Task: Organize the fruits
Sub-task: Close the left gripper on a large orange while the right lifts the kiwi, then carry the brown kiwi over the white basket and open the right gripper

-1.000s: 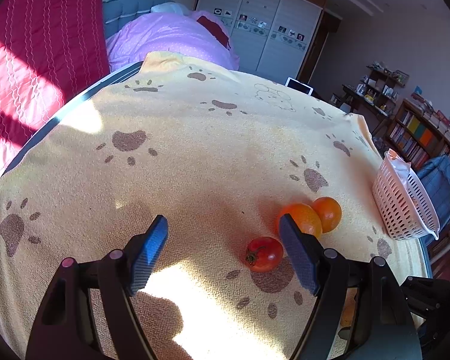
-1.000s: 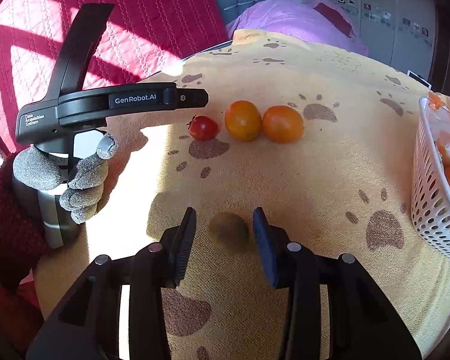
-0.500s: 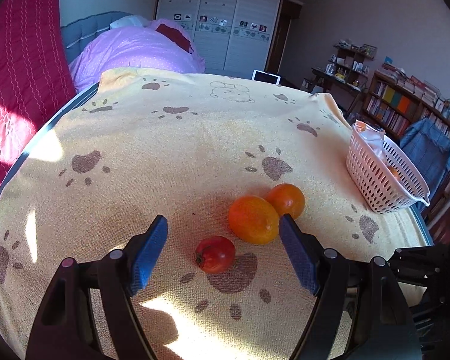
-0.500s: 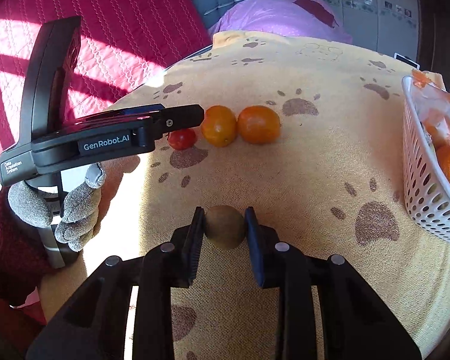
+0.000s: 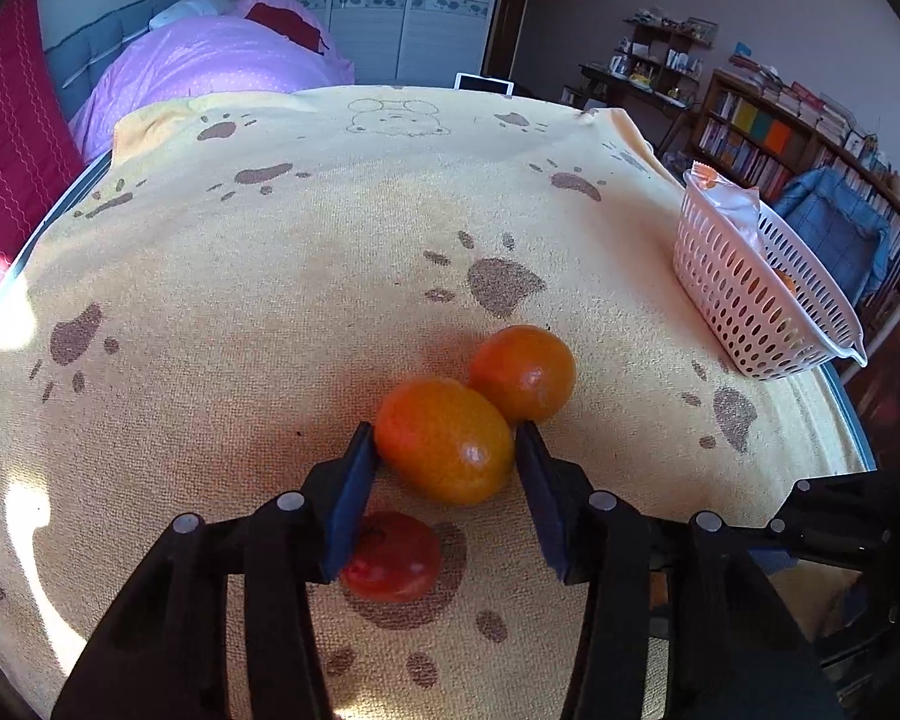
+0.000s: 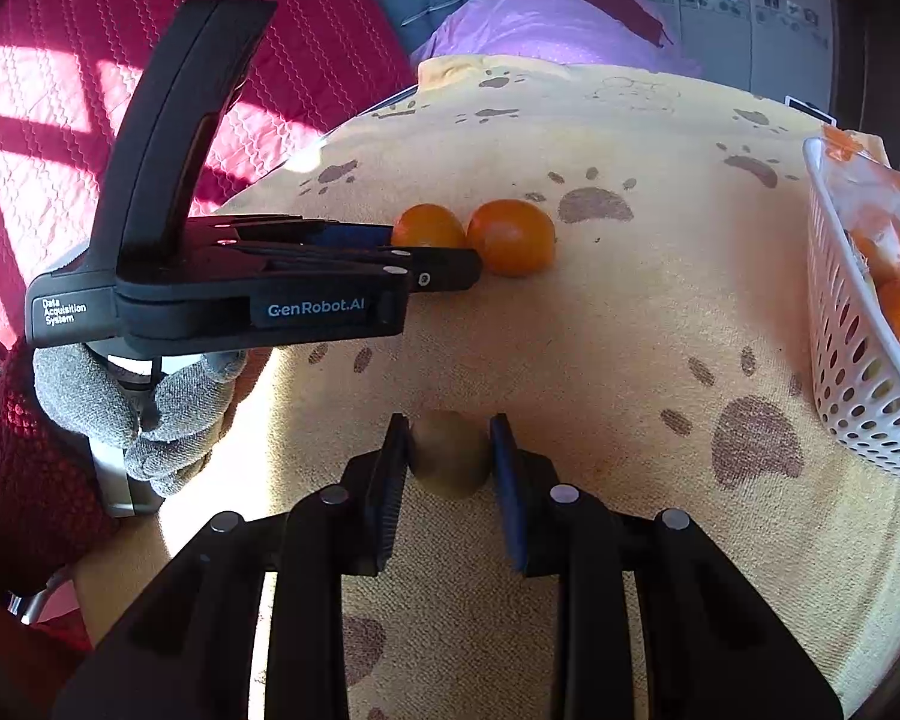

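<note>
On the paw-print towel point(image 5: 270, 300), the left gripper point(image 5: 444, 450) clamps the near orange point(image 5: 444, 441); the right gripper point(image 6: 448, 450) clamps a kiwi point(image 6: 448, 453), nearer than that orange. Lifting could roll the touching far orange point(image 5: 522, 373) or tomato point(image 5: 390, 555).

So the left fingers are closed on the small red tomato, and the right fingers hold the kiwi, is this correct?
Not quite. In the left wrist view the left gripper is closed on the nearer orange, not the tomato, which lies free on the cloth below the left finger. The rest holds: in the right wrist view the right gripper holds the kiwi.
</note>
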Motion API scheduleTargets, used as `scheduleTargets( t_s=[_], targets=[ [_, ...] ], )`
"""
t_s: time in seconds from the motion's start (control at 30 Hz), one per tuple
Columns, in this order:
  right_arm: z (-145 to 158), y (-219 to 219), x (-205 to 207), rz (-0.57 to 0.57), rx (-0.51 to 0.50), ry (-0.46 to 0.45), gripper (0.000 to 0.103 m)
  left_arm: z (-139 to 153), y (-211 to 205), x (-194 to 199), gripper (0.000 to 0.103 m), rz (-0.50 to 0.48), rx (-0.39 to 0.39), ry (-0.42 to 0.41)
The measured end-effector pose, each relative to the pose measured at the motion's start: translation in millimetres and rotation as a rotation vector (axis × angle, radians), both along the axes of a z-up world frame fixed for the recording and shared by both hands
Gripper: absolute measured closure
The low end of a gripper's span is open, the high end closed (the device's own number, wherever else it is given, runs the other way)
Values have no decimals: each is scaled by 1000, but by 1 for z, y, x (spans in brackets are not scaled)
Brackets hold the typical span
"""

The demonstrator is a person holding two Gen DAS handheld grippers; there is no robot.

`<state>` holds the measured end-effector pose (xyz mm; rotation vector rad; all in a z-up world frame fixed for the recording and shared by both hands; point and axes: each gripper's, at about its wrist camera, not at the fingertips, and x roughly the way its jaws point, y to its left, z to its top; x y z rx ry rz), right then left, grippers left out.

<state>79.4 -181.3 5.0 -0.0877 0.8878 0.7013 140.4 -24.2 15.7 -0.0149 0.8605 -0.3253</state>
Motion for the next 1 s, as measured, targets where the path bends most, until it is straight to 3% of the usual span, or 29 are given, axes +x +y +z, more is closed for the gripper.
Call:
scheduleTargets(
  t_s=[0.33, 0.7, 1.0],
  targets=[
    [7, -9, 2, -25, 56, -12, 75, 10, 2, -16, 59, 2, -10, -91],
    [29, -33, 8, -106, 182, -34, 75, 22, 32, -23, 59, 125, -116, -138],
    [56, -86, 17, -296, 283, -91, 75, 23, 38, -23, 59, 164, -119, -136]
  ],
)
